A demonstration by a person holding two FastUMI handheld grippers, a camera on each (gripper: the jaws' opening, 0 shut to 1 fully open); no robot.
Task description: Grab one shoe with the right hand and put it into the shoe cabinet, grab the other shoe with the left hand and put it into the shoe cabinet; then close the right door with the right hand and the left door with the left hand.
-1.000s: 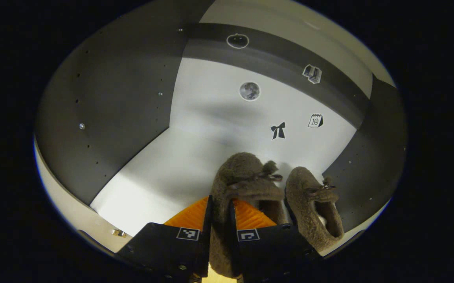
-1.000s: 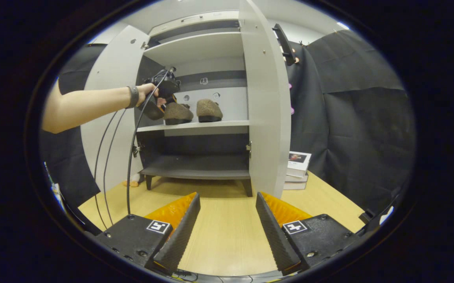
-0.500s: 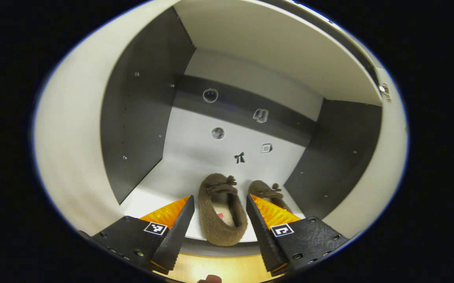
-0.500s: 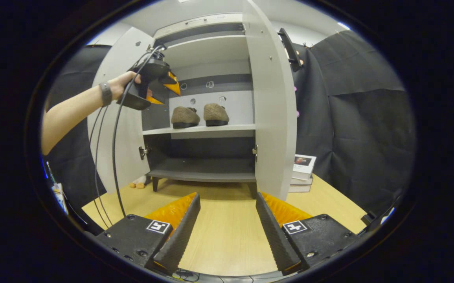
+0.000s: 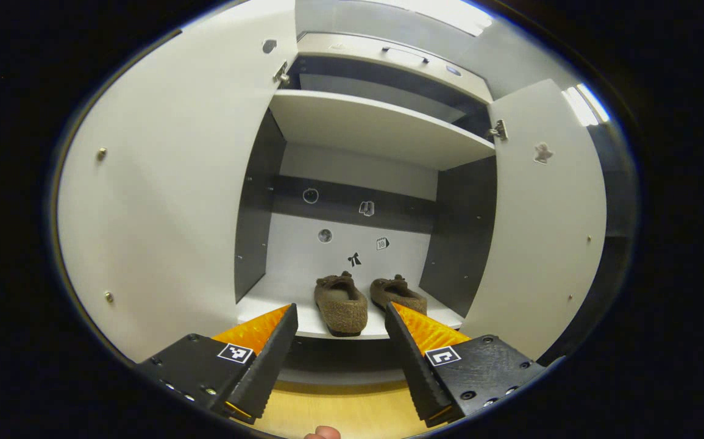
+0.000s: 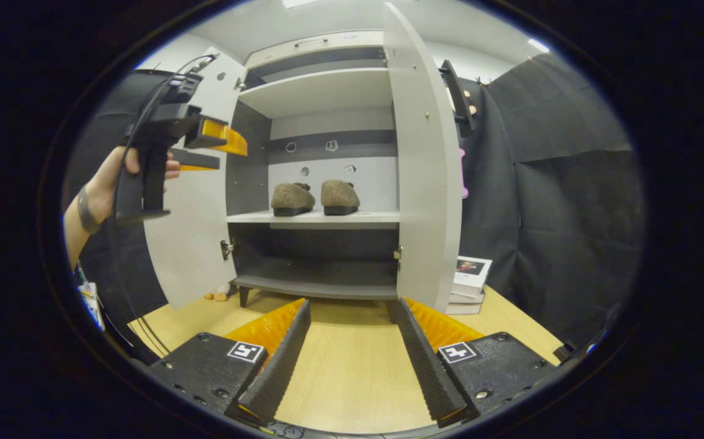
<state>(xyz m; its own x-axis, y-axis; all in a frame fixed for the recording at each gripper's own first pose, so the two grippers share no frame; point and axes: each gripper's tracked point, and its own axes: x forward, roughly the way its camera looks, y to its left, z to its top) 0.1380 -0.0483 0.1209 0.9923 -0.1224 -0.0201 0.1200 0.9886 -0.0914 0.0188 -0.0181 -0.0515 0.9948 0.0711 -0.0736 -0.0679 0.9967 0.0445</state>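
Two brown furry shoes stand side by side on the cabinet's middle shelf [image 5: 303, 326]: the left shoe [image 5: 341, 303] [image 6: 292, 198] and the right shoe [image 5: 396, 292] [image 6: 339, 196]. Both doors hang open, the left door [image 5: 169, 201] [image 6: 196, 244] and the right door [image 5: 540, 231] [image 6: 428, 183]. My left gripper [image 5: 339, 360] is open, held back from the shelf with nothing between its fingers; in the right gripper view a hand holds this left gripper [image 6: 205, 149] up in front of the left door. My right gripper [image 6: 352, 360] is open above the wooden floor, well short of the cabinet.
A lower dark shelf [image 6: 321, 283] and an upper shelf [image 6: 321, 91] are bare. A stack of books [image 6: 467, 274] lies on the wooden floor [image 6: 352, 372] right of the cabinet. A black handle [image 6: 456, 97] juts from the right door. Cables [image 6: 144, 329] trail from the left gripper.
My left gripper let go of the left shoe on the middle shelf, opened, and drew back out of the cabinet toward the left door. The right gripper stayed open and nearly still.
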